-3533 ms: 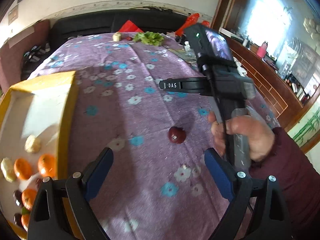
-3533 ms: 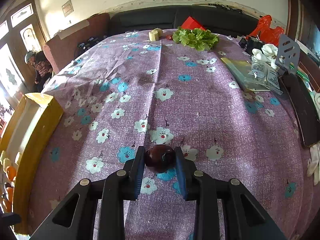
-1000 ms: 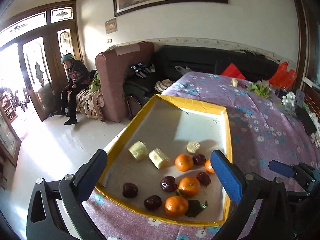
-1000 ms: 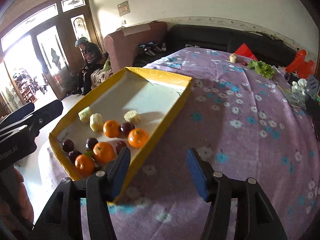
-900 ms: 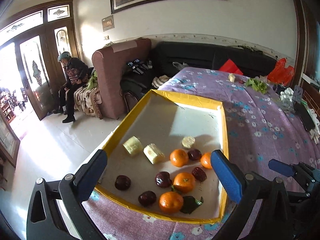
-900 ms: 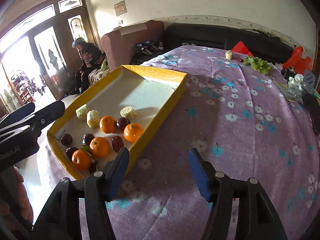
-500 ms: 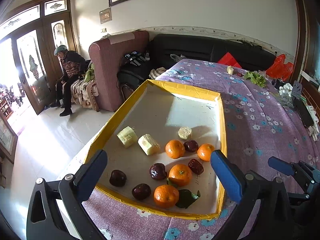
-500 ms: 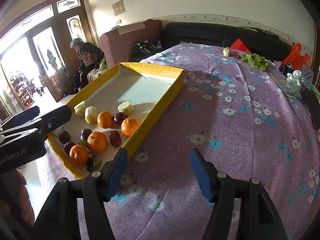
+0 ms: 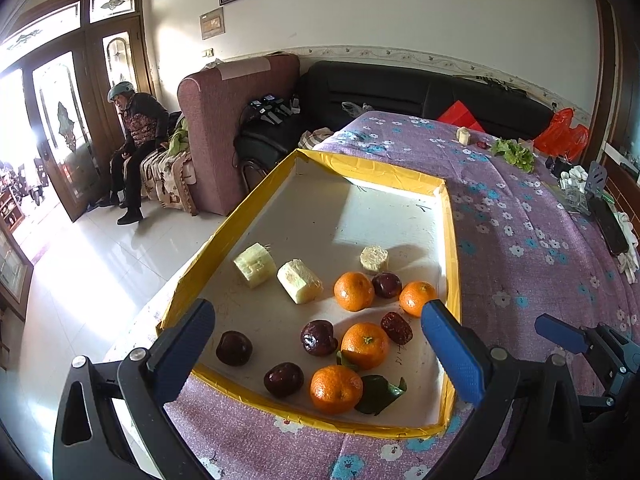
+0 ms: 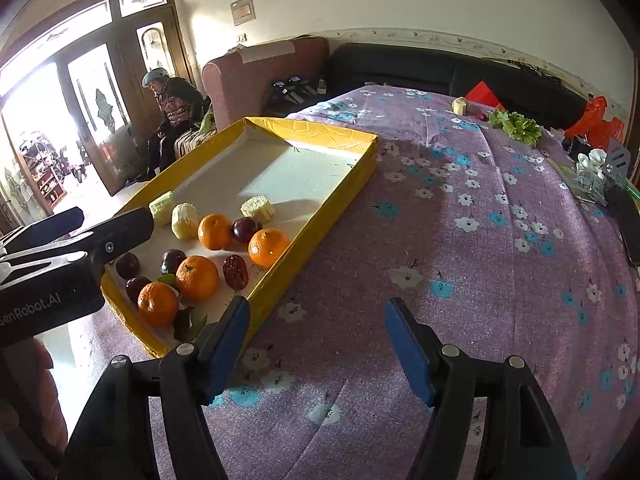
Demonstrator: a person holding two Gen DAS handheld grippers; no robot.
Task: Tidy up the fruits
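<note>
A yellow-rimmed tray with a white floor lies at the table's left edge. In it are several oranges, several dark red fruits, a wrinkled date and three pale chunks. My left gripper hangs open above the tray's near end, holding nothing. My right gripper is over the purple flowered cloth, just right of the tray. Its jaws are opening and nothing is between them. The date lies near its left finger.
At the table's far end sit a pale chunk, a small red fruit and lettuce. Packets and a dark flat device line the right edge. A person sits by the door, beyond the table's left edge.
The right gripper held a dark red fruit over the cloth; now it is empty and its jaws stand wider. Both views have swung to the tray. The left gripper stays open.
</note>
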